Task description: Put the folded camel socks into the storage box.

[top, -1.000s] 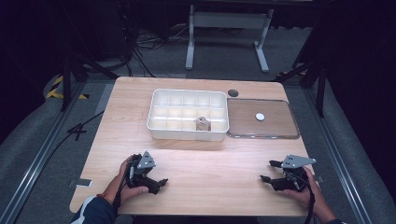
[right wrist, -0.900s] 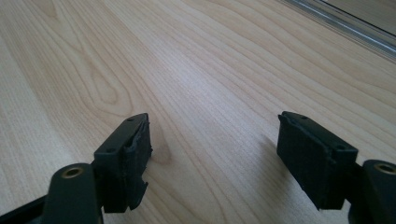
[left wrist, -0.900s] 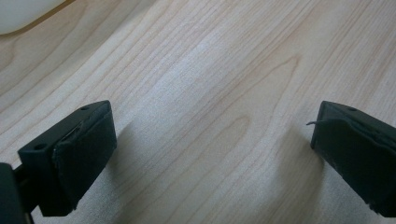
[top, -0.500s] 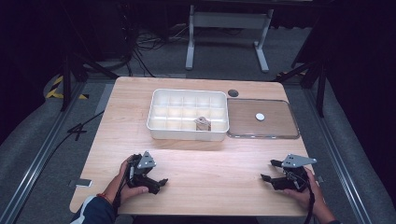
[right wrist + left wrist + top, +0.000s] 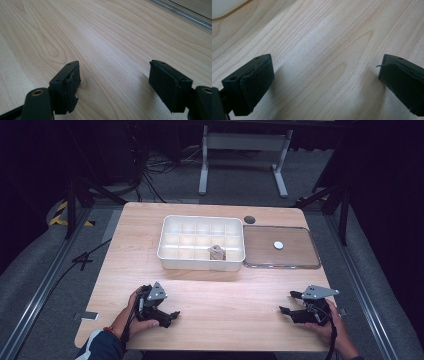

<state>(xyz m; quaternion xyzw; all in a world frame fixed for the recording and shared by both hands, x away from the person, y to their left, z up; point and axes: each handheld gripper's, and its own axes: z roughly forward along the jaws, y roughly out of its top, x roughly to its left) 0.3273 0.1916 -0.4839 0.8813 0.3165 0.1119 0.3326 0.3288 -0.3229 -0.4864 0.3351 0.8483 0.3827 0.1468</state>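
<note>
A white compartment box (image 5: 176,258) sits at the middle of the wooden table (image 5: 225,295), with a small brown object (image 5: 217,252) in one front compartment. Beside it on the right lies its clear lid (image 5: 295,260), flat, with a small white disc (image 5: 278,245) on it. My left gripper (image 5: 172,316) rests low over the table's front left, open, with bare wood between its pads (image 5: 257,82). At the front right my right gripper (image 5: 289,303) is likewise open over bare wood, nothing between its pads (image 5: 71,82).
A dark round hole (image 5: 249,219) marks the table behind the box. Past the far edge stand a grey metal frame (image 5: 245,145) and cables (image 5: 155,165) on the floor. A rail (image 5: 45,285) runs along the left side.
</note>
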